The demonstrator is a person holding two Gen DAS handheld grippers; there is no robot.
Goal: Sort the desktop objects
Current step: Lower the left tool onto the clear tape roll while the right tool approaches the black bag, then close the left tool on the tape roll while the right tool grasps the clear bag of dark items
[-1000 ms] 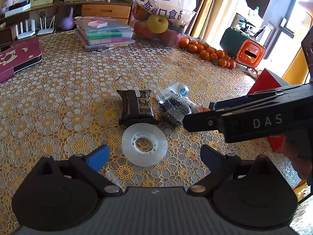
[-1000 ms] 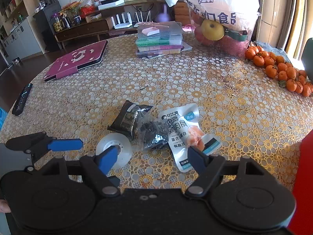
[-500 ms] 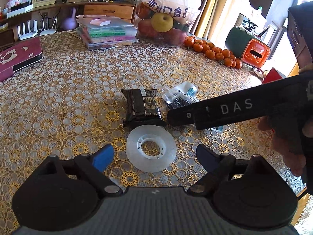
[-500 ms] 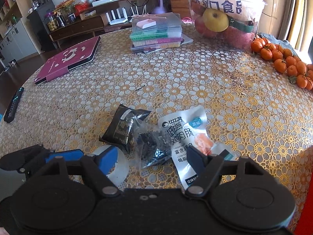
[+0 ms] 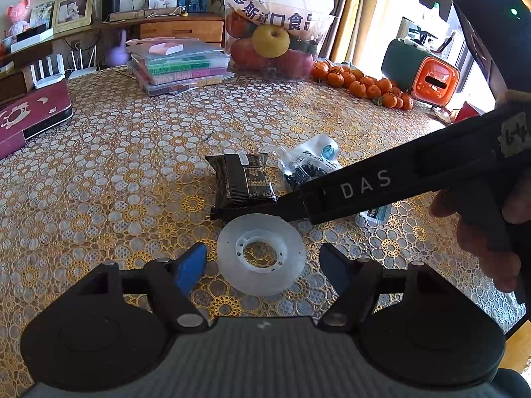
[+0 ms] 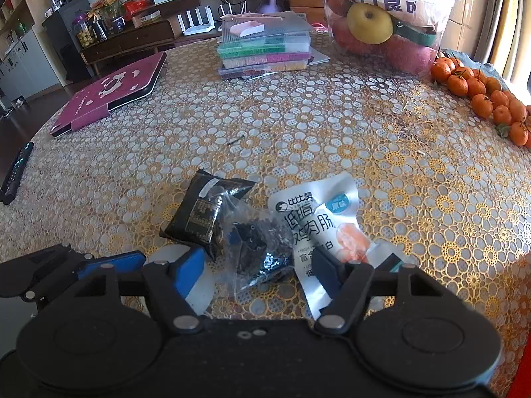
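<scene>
The left gripper (image 5: pixel 262 262) straddles a flat translucent plastic reel (image 5: pixel 261 254) on the floral lace tablecloth (image 5: pixel 132 165) — jaws closing, pads not yet touching, likely to pinch its rim. The right gripper (image 6: pixel 259 265) brackets a clear crinkled bag of dark bits (image 6: pixel 257 248), also closing, holding nothing.

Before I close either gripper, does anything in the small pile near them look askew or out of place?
Yes. The clear bag of dark parts lies crooked, overlapping both the black packet and the white snack pouch. The translucent reel lies flat, apart. Nothing looks spilled.
</scene>
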